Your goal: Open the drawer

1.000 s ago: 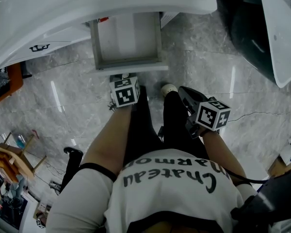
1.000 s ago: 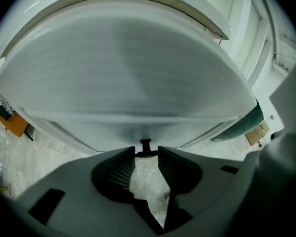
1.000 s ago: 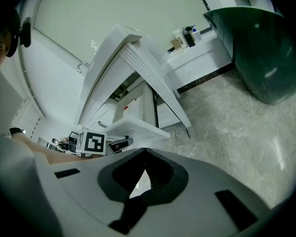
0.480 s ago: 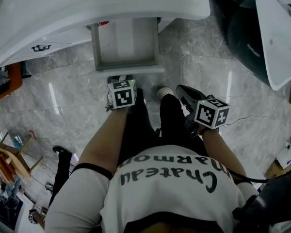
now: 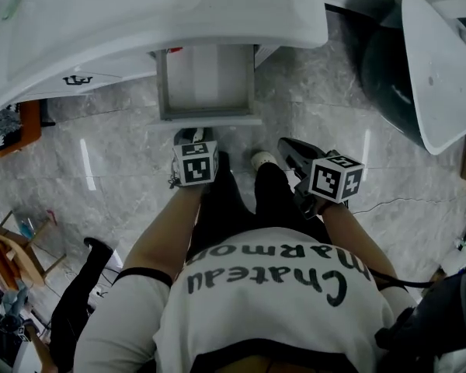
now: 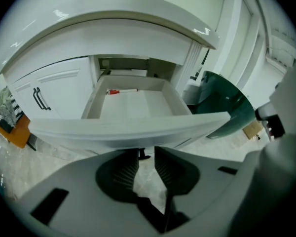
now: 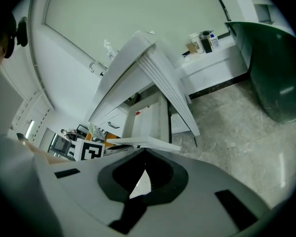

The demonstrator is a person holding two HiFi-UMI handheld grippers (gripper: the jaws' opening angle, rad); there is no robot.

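The white drawer stands pulled out from the vanity, and a small red item lies at the back of its tray. My left gripper hangs just in front of and below the drawer front. Its jaws are closing with only floor showing between them. A dark handle under the drawer front lies just beyond the tips, untouched. My right gripper is off to the right beside the person's shoe, jaws shut and empty, tips meeting below the drawer's corner.
A white sink counter overhangs the drawer. A cabinet door with a black handle is to its left. A dark green tub stands at the right. A wooden stool and clutter sit at the far left on the marble floor.
Both grippers have lifted slightly and the view has slid a little. The drawer stays pulled out as far as before.
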